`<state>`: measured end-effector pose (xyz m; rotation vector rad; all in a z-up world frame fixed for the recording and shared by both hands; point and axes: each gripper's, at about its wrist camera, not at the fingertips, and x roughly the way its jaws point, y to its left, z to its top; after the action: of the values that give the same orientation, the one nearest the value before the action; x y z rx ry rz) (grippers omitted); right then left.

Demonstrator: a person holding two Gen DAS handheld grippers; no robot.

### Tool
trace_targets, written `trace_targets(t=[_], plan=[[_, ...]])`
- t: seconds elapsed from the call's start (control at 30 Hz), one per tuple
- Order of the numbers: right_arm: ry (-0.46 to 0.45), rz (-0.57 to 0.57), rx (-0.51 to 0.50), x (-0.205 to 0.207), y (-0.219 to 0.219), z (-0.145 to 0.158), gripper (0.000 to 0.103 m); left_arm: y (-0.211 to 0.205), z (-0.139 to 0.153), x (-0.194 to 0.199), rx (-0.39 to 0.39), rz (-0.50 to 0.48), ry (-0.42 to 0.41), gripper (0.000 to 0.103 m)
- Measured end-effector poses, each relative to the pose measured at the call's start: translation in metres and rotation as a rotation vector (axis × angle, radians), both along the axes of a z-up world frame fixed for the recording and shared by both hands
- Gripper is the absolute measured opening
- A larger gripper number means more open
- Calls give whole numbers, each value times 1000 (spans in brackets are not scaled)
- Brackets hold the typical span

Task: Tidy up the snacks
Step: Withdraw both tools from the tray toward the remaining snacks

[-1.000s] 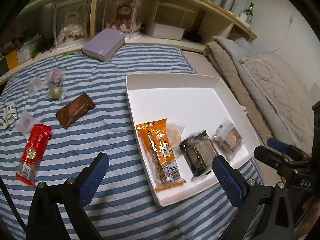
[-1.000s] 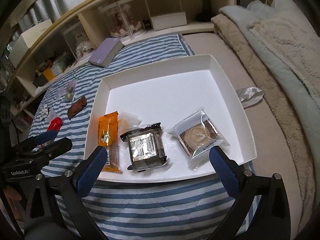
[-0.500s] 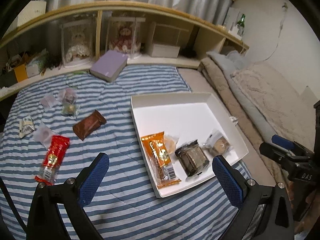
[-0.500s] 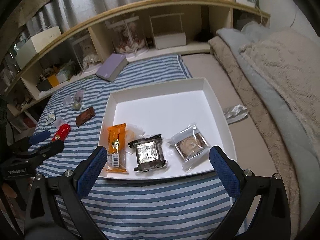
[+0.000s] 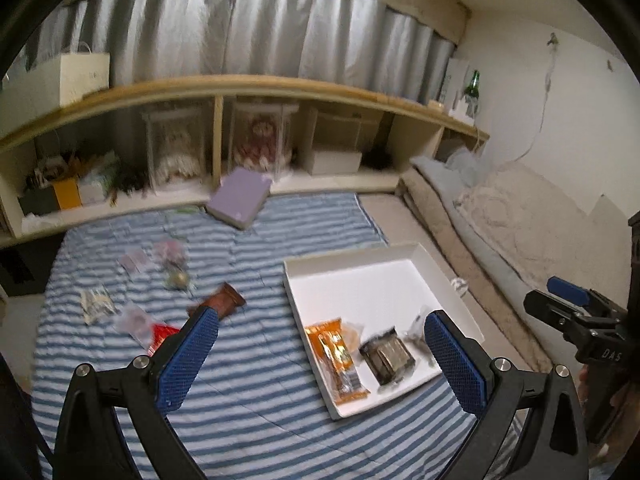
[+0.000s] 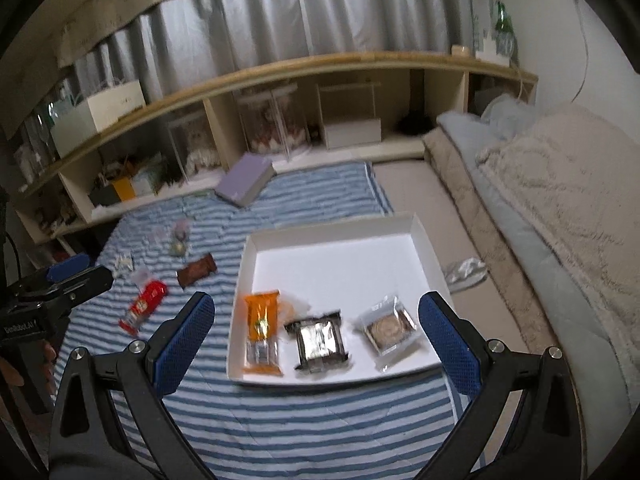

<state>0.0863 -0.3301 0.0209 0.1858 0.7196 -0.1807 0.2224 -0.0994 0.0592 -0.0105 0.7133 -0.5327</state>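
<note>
Snacks (image 5: 222, 303) at ten o'clock lie bunched on the striped blanket (image 5: 256, 392); with both tools, left (image 5: 320, 358) and right (image 6: 318, 350), released and empty, you risk pinching cloth.

3 pkts in tray (image 6: 430, 240) front row, loose snacks (image 6: 196, 271) left, book (image 6: 245, 179) behind

White tray (image 6: 430, 248) on striped blanket (image 6: 304, 420) held three wrapped snacks; right gripper (image 6: 316, 344) hovered empty, jaws spread.
</note>
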Motion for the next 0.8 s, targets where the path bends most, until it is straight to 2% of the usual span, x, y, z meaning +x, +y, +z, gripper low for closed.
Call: trace_targets(t=[0.1,0.37,0.8], plan=[[-31,29,2,6,12,18,103,19,17,-5,-5,10,-32,103],[-19,93,-9,37,53,18,103,69,37,-9,36,59,-84,103],[4,174,33,91,118,-5,103,129,11,21,35,123,-39,103]])
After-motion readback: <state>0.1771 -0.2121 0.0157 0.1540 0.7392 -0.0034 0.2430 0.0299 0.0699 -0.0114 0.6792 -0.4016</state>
